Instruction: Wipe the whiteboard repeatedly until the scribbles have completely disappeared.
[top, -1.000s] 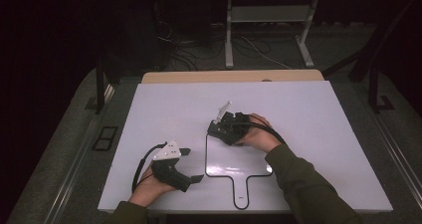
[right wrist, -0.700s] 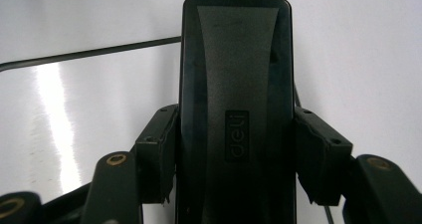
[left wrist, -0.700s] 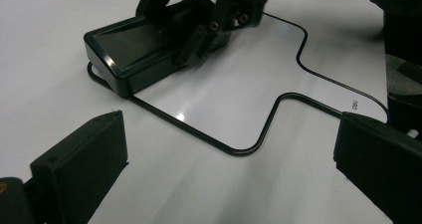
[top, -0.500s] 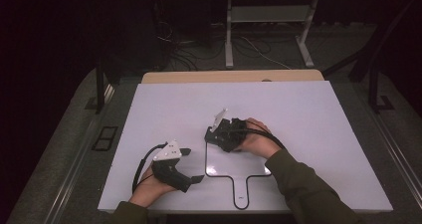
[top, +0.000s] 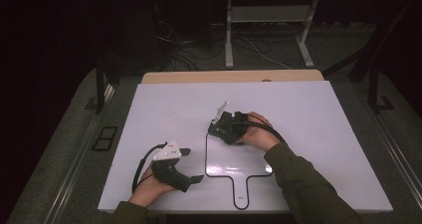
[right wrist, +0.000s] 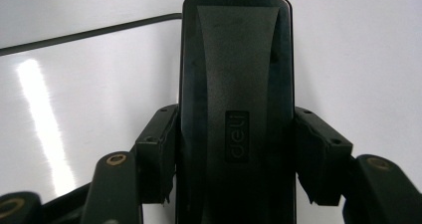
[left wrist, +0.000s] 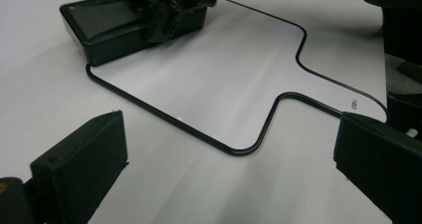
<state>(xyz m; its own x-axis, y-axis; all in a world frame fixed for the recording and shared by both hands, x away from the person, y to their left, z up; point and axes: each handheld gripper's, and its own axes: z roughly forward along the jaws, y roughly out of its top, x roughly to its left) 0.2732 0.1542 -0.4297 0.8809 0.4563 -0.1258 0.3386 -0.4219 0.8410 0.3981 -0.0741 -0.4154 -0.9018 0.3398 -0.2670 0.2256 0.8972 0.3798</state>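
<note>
Black plastic makes up the block (right wrist: 236, 109) that our right hand-held gripper (right wrist: 234, 154) clamps by its two long sides, one jaw pressed against each. The block is a flat, oblong whiteboard eraser, and its raised badge reads "deli", running lengthwise just ahead of the jaws. From the right gripper view, the eraser reaches straight out beyond the jaw tips, its far end lying past the thin black rim of a small white paddle-shaped board (right wrist: 74, 99) that sits to the left of the jaws.

In the high view, the right hand-held gripper (top: 217, 129) rests with the eraser at the board's (top: 234, 157) far left corner, on a white counter (top: 308, 114). Our left hand-held gripper (top: 195, 165) lies just beside the board's left edge, well apart from the eraser, jaws apart and holding nothing.

From the left gripper view, the left hand-held gripper (left wrist: 229, 179) frames the board's (left wrist: 209, 79) handle between its open jaws, and the eraser (left wrist: 124, 27) lies beyond, at the board's far corner. Small dark print sits near the end of the handle (left wrist: 354, 103); we cannot read it.
</note>
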